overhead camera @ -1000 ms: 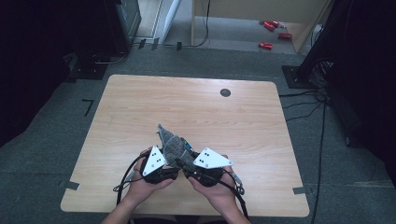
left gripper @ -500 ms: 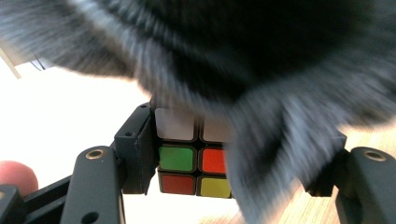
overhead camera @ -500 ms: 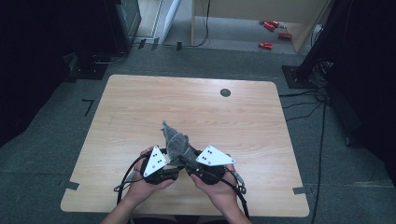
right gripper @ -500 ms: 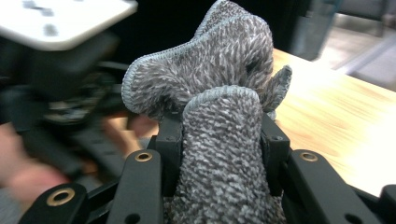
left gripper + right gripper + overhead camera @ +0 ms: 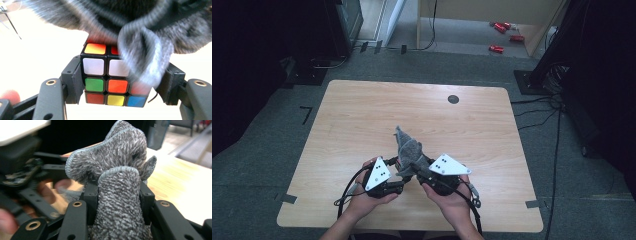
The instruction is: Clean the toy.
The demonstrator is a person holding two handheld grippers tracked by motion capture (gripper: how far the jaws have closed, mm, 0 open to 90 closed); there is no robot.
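Both hands low, close together; left gripper [image 5: 398,175] clamped tight, right gripper [image 5: 424,169] jaws closed too, seemingly gripping.

No text, label or number is legible anywhere.

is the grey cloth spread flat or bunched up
Bunched up: the grey cloth is gathered into thick folds between the right tongs and stands up off the table.
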